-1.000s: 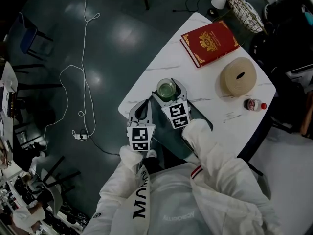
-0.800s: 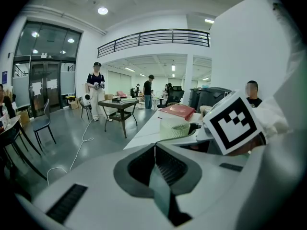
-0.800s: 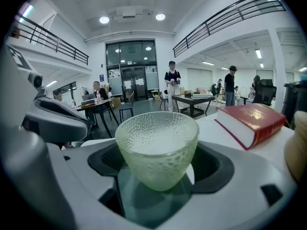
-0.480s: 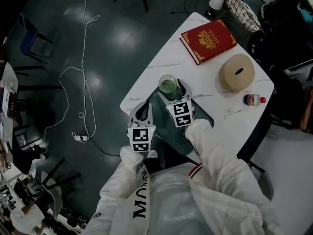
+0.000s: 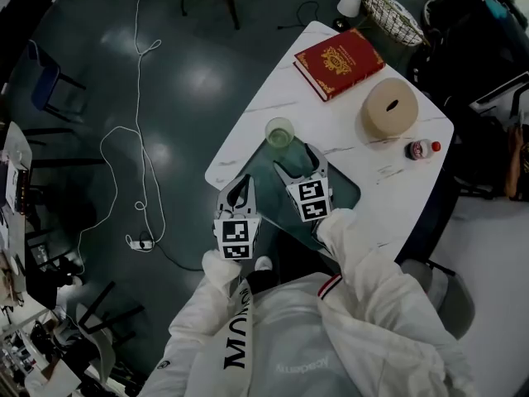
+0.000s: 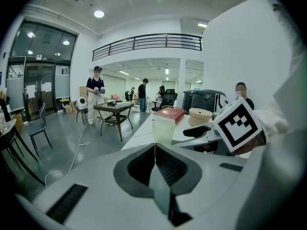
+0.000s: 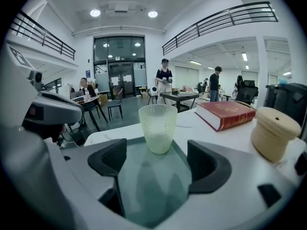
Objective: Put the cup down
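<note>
**Currently: cup set on the table, right gripper open just near of it**

1. Cup. The cup (image 5: 280, 132) stands upright on the white table (image 5: 347, 114), close to the table's left edge. It is a pale green, see-through cup with a dimpled wall. In the right gripper view the cup (image 7: 158, 127) sits centred on the line between the two jaws but beyond their tips. Neither jaw touches it.

2. Right gripper. The right gripper (image 5: 295, 160) is held low over the table, just near of the cup and pointing at it. Its jaws are spread wide. The right gripper view (image 7: 156, 157) shows both dark pads well apart, with nothing held between them.

3. Left gripper. The left gripper (image 5: 237, 195) is held at the near left edge of the table, beside the right gripper and near of the cup. Its jaws are pressed together, and the left gripper view (image 6: 154, 150) shows nothing clamped between them. That view also shows the cup (image 6: 162, 128) farther along the table.

4. Other items on the table.
   - A red book (image 5: 339, 62) lies flat at the far end, well apart from the cup.
   - A round tan container (image 5: 390, 108) with a slot in its lid stands to the right of the cup.
   - A small bottle with a red cap (image 5: 420, 149) lies near the table's right edge, just beside the container.

5. Surroundings. A white cable (image 5: 136, 139) runs across the dark floor to the left of the table.
</note>
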Demonstrator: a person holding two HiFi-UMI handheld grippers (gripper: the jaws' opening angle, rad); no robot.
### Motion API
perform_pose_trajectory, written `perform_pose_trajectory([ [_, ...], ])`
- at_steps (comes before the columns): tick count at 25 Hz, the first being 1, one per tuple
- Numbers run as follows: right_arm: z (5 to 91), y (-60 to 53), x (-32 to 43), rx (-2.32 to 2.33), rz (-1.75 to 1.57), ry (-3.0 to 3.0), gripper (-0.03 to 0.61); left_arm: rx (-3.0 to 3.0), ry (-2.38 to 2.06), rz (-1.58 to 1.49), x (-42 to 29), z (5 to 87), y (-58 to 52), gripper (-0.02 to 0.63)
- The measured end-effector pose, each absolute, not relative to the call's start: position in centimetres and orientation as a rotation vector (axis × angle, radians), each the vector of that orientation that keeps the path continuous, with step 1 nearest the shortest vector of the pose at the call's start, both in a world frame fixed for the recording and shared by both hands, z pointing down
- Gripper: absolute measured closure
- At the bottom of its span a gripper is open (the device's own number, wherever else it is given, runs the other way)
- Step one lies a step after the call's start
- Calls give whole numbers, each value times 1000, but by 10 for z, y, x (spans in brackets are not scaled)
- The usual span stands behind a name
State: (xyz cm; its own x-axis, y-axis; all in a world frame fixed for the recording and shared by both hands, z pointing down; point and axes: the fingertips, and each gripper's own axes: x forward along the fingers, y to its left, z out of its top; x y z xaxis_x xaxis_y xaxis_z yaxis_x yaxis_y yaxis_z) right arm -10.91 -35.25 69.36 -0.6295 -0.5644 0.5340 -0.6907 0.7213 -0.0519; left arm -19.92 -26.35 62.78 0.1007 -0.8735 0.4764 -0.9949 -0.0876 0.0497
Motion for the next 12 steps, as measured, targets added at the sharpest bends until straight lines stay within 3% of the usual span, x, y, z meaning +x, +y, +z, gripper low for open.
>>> perform_pose_trajectory([
  [12, 658, -284, -85, 1050, 316, -2476, 181, 2125, -1769, 449, -181, 618, -215, 600],
])
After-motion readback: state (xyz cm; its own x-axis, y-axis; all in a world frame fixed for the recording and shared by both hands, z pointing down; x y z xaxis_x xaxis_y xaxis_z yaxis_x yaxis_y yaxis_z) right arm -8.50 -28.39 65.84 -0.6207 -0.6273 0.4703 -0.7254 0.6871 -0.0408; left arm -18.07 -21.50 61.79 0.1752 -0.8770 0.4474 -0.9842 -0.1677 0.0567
